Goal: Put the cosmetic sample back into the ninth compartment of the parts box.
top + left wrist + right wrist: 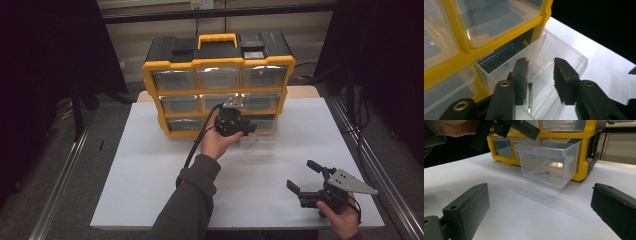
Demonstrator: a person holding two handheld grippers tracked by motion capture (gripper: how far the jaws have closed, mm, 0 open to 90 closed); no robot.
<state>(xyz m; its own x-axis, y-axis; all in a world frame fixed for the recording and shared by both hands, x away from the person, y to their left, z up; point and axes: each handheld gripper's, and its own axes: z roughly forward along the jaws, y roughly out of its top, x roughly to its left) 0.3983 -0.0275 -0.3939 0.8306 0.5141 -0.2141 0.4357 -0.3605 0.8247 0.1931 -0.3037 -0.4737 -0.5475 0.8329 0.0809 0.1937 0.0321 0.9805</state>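
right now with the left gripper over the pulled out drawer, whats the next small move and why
Probably lift the left gripper clear of the clear drawer. Its jaws are apart with nothing between them, and the small bolt already lies on the drawer floor. The right gripper rests open on the table.

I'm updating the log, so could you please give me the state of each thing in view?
Organiser: upright on the table.
Bottom right drawer: pulled out, open.
Screw: lying loose in that drawer.
Left gripper: open above the drawer, holding nothing.
Right gripper: open, empty.
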